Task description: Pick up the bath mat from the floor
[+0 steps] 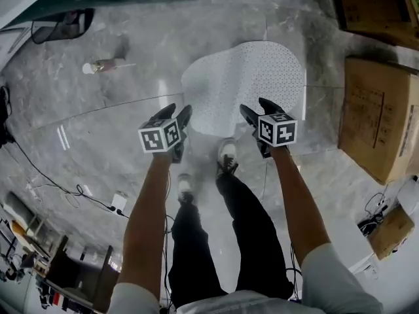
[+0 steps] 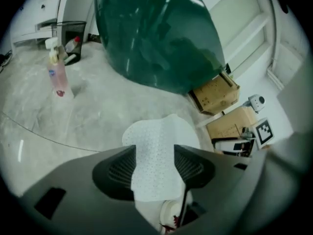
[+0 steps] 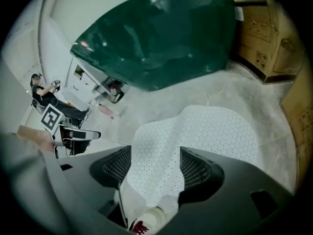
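We have not begun the lift: the bath mat lies rumpled and untouched on the floor, just ahead of our shoes. The left claw and right claw hang above it, both spread and empty. Reaching down and pinching its near edge is left to do. The floor is glossy grey stone. Cardboard boxes stand at its right edge, and a bottle lies towards the left.

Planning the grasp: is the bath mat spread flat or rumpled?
Rumpled: the mat lies on the floor with a raised crease across it.
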`<state>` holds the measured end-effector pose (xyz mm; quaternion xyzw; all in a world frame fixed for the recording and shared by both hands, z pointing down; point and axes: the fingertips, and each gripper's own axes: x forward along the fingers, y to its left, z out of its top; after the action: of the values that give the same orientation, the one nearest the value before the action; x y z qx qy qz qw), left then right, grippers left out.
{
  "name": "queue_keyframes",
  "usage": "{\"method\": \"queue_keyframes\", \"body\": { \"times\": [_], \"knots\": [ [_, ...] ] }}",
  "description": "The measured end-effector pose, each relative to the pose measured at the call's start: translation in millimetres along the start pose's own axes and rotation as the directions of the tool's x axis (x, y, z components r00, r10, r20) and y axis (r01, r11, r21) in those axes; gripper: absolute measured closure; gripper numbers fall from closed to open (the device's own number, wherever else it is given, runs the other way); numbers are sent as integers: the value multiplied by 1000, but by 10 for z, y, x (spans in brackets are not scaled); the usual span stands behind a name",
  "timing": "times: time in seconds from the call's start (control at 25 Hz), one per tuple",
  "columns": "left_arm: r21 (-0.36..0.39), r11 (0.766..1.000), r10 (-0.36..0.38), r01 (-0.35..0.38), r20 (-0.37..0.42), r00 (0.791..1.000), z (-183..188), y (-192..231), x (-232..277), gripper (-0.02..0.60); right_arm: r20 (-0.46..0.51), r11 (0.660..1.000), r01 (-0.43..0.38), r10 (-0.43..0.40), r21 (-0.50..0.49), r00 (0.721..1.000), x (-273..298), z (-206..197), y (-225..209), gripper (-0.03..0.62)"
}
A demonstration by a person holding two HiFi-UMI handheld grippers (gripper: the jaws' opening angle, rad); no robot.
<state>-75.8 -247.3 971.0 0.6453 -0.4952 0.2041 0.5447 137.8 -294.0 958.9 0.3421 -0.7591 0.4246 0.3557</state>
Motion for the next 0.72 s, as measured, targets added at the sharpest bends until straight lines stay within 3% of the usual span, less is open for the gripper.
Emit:
{"method": "queue_keyframes", "body": {
  "times": [0.24, 0.36, 0.52, 0.6, 0.68, 0.72],
  "knots": [
    [-93, 995, 19, -25, -65, 998, -631, 571, 1005, 308, -28, 995, -3, 6, 96, 1000, 797, -734, -333, 266],
    [-46, 999, 18, -23, -86, 996, -843, 719, 1318, 299, 11, 991, -8, 6, 135, 1000, 1090, -878, -384, 261],
    [25, 999, 26, -25, -55, 998, -962, 750, 1568, 299, 49, 990, 24, -31, 138, 998, 1369, -960, -435, 255],
    [29, 998, 55, -54, -31, 998, -996, 776, 1626, 299, 51, 988, 35, -43, 148, 998, 1485, -1025, -441, 255],
    [20, 995, 95, -94, -9, 995, -1011, 818, 1640, 351, 32, 991, 50, -55, 126, 998, 1567, -1099, -435, 258],
    [13, 995, 95, -95, -7, 995, -1013, 823, 1643, 357, 17, 991, 68, -70, 114, 997, 1582, -1135, -453, 294]
  ]
}}
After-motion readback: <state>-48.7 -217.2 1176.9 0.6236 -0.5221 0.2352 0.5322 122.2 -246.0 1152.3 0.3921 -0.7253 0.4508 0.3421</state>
